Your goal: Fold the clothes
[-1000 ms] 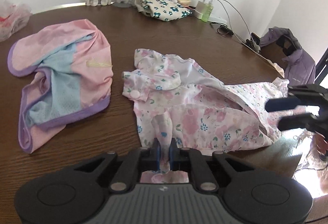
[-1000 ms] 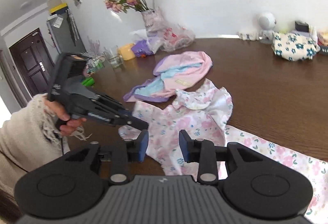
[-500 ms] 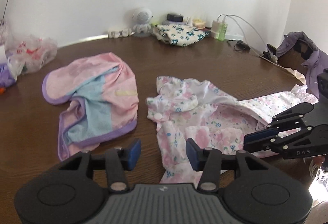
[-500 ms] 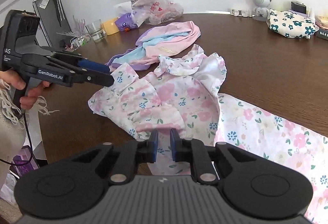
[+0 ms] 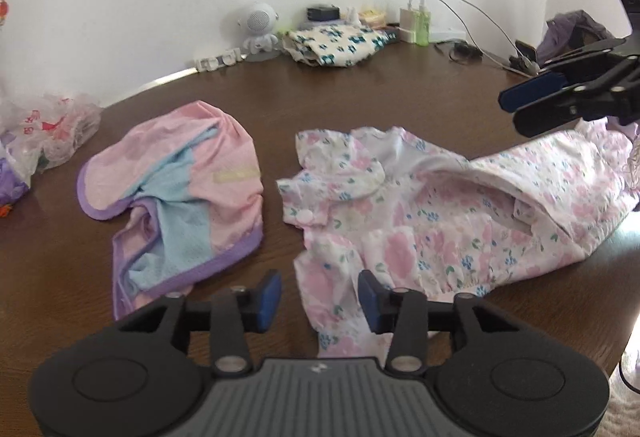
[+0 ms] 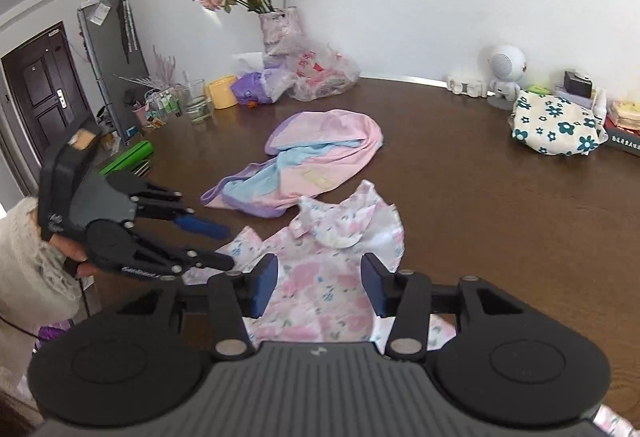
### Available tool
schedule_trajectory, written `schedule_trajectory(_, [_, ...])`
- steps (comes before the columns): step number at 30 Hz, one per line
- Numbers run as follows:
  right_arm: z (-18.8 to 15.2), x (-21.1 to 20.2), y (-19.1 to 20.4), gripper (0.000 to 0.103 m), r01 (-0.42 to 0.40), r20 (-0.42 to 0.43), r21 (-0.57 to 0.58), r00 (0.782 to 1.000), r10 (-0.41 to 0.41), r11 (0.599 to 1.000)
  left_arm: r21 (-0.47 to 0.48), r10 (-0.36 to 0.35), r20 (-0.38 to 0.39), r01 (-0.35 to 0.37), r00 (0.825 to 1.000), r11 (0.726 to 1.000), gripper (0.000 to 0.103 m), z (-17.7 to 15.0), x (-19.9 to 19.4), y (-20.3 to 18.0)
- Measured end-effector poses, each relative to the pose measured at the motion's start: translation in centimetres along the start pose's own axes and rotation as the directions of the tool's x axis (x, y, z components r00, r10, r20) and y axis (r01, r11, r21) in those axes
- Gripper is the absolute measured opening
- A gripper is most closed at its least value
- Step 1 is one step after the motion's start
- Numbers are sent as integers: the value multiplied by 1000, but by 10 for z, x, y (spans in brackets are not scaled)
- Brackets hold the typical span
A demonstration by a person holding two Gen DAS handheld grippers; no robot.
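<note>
A white garment with pink flowers (image 5: 420, 213) lies crumpled on the brown table (image 5: 360, 89), and the right wrist view looks down on it (image 6: 332, 265). My left gripper (image 5: 319, 295) hovers over its near corner with the jaws opening. The cloth lies below the gap and the pads are clear of it. My right gripper (image 6: 319, 287) hangs above the garment's other end, jaws opening, nothing pinched. Each gripper shows in the other's view: the right gripper (image 5: 532, 109) and the left gripper (image 6: 224, 247). A pink, blue and purple garment (image 5: 188, 189) lies to the left.
A folded cloth with dark blue flowers (image 5: 332, 45), a white round speaker (image 5: 258, 23) and chargers with cables (image 5: 416, 21) line the back edge. A vase of roses (image 6: 280, 25), plastic bags (image 6: 320, 69) and a glass (image 6: 196, 99) stand at the far left.
My left gripper let go of the floral cloth's edge, opened and rose. My right gripper closed low over the cloth, then opened and lifted away from it.
</note>
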State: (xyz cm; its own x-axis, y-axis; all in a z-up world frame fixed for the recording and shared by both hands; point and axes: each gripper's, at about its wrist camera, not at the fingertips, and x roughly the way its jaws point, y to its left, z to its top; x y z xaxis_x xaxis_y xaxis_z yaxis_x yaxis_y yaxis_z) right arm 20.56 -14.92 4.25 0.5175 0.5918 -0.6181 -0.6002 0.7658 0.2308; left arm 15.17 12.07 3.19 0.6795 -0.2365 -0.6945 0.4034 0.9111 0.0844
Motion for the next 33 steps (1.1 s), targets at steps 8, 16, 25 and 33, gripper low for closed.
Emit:
schedule_trajectory(8, [35,120,-78,65,-90,-188,349,968,164,933,5,-93,10,93,996,996,13,-1,4,-11])
schedule_trajectory(16, [33,152,-85,8,-168,-130,418,962,242,893,-1,-115,-49,115,992,993,13,-18,26,-8])
schedule_trajectory(25, [21,91,39,3,-6,15,-349,1000,12,937,-47,-139,-30,138,990,989,15,-23,22,-2])
schedule_trajectory(33, [-43,104,119,6,24,-45,-753,995,-87,658,-158,-163,155,187,974,970,21,-6,-27,24])
